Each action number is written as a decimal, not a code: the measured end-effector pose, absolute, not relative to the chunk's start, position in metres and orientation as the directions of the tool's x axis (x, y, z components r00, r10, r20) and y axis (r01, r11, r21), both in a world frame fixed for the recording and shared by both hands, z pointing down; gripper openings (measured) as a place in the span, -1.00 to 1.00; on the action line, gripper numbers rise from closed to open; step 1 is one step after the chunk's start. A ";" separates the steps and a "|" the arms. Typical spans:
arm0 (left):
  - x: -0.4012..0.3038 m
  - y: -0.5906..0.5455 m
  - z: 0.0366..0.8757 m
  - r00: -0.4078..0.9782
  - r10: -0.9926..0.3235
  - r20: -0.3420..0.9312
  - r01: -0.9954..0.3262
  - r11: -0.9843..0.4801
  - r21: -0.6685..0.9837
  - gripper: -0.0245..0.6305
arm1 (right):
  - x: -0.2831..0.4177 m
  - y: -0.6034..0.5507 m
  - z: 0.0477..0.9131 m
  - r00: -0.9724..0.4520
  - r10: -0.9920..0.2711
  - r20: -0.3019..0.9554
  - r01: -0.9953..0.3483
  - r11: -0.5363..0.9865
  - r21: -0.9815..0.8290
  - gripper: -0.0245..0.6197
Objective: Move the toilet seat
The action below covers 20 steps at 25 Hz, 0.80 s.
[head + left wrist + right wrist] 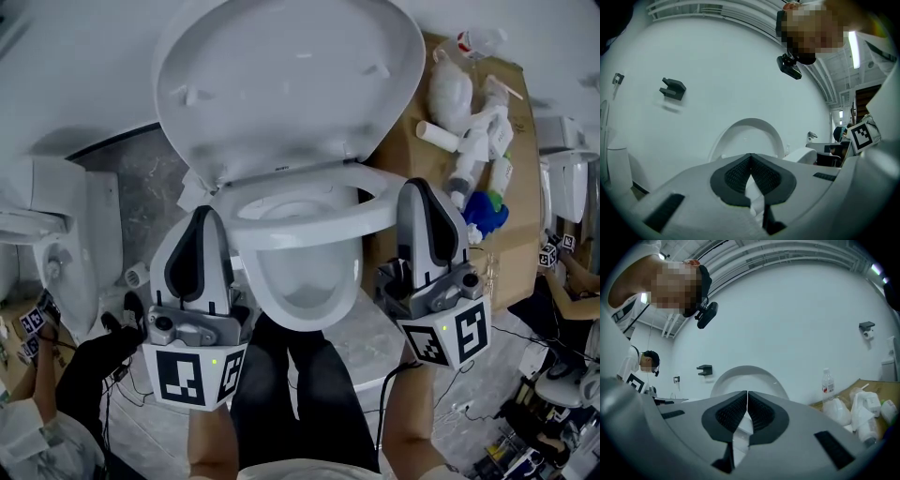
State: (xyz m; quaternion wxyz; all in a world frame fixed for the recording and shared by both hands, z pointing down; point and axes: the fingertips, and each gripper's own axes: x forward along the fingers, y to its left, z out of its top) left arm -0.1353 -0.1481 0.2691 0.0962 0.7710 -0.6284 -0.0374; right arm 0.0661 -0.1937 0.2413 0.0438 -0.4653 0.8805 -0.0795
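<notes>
My left gripper and my right gripper both had their jaws pressed together with nothing between them. The toilet seat sat between the two, its side rims just beside each tip; I could not tell whether either touched it. I judged it a stiff, smooth plastic ring, light but slippery, hinged at the far end below the raised lid. It seemed best taken at the side rims or from under its near edge. Beyond my right gripper a cardboard box carried bottles, and grey stone floor showed beyond my left
</notes>
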 end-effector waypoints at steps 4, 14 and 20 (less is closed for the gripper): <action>-0.138 -0.156 0.267 0.203 -0.977 0.061 -0.964 -0.188 0.188 -0.90 | 0.063 -0.202 0.239 -0.568 -0.823 -0.009 -0.808 0.560 -0.184 -0.87; -0.143 -0.179 0.264 0.191 -0.980 0.060 -0.968 -0.178 0.175 -0.90 | 0.057 -0.227 0.236 -0.581 -0.814 -0.013 -0.799 0.573 -0.182 -0.87; -0.146 -0.190 0.263 0.193 -0.979 0.062 -0.968 -0.180 0.176 -0.90 | 0.053 -0.240 0.236 -0.586 -0.810 -0.013 -0.796 0.579 -0.178 -0.87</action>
